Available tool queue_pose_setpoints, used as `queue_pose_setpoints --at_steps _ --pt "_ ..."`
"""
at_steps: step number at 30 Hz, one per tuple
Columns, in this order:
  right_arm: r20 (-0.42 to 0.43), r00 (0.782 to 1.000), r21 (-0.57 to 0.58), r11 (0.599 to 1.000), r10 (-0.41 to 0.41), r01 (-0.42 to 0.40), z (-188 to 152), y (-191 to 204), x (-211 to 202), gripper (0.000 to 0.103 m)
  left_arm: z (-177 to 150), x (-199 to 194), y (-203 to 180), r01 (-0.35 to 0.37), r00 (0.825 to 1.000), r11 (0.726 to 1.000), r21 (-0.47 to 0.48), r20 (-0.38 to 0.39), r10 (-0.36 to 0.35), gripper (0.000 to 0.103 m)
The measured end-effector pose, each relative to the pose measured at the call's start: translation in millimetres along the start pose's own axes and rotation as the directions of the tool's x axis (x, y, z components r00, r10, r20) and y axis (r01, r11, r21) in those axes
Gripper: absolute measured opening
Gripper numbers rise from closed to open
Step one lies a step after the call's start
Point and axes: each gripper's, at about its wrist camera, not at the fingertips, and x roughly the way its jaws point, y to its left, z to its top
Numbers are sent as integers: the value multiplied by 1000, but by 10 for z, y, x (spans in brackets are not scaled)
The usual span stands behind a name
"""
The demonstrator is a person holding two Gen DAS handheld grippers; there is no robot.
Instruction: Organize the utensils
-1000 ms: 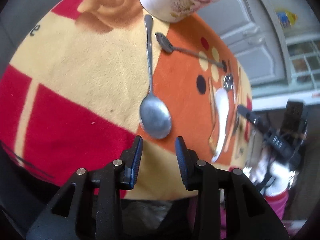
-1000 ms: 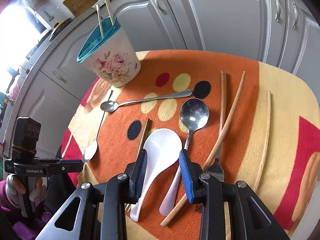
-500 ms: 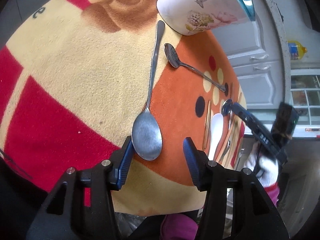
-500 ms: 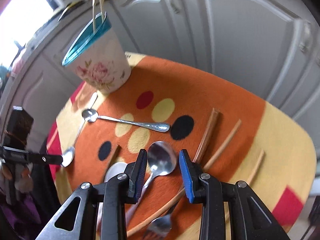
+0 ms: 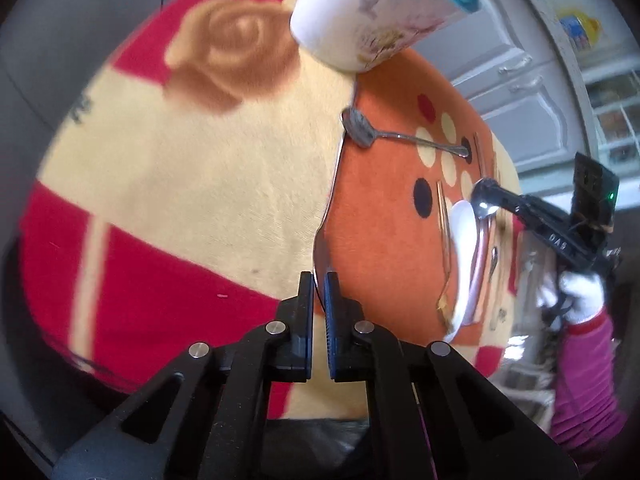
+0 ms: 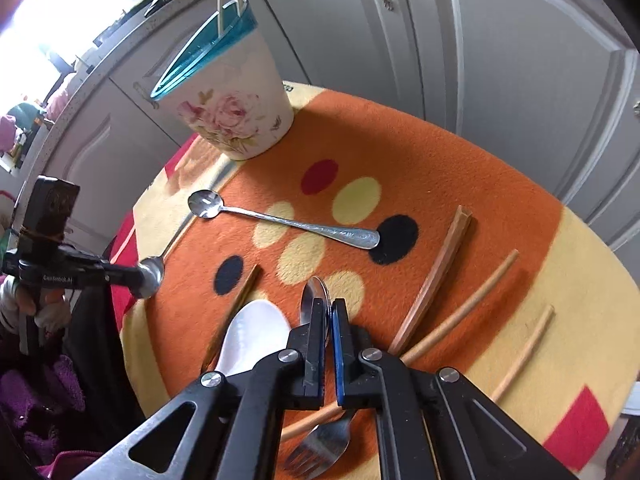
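Readable lettering: "GenRobot.AI" on the left gripper [image 6: 138, 276] body; nothing else legible. Surface: round table under a plush cloth [image 5: 200, 184] of orange, cream and red with dots and a rose print, grey panelled cabinets [image 6: 500, 60] behind; a floral cup [image 6: 228, 108] with teal rim stands at the cloth's far edge, a teaspoon [image 6: 280, 220] just below it. Both claws have just closed: the left clamped on a large spoon [image 5: 320, 236], the right gripper [image 6: 328, 320] on a steel spoon [image 6: 314, 300] beside the white spoon [image 6: 252, 336], chopsticks [image 6: 436, 280] and a fork [image 6: 320, 448] nearby.
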Motion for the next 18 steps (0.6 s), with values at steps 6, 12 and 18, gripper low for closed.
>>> queue_pose_setpoints --at_steps 6,12,18 --pt "83 995 35 998 -56 53 -11 139 -359 2 -27 -416 207 -55 997 997 47 59 52 2" --pt "191 978 58 995 -89 79 71 275 -724 2 -20 -914 246 -65 987 994 88 151 51 2" --pt "273 957 73 994 -101 84 221 438 -917 2 3 -1227 250 -63 979 991 114 198 39 2"
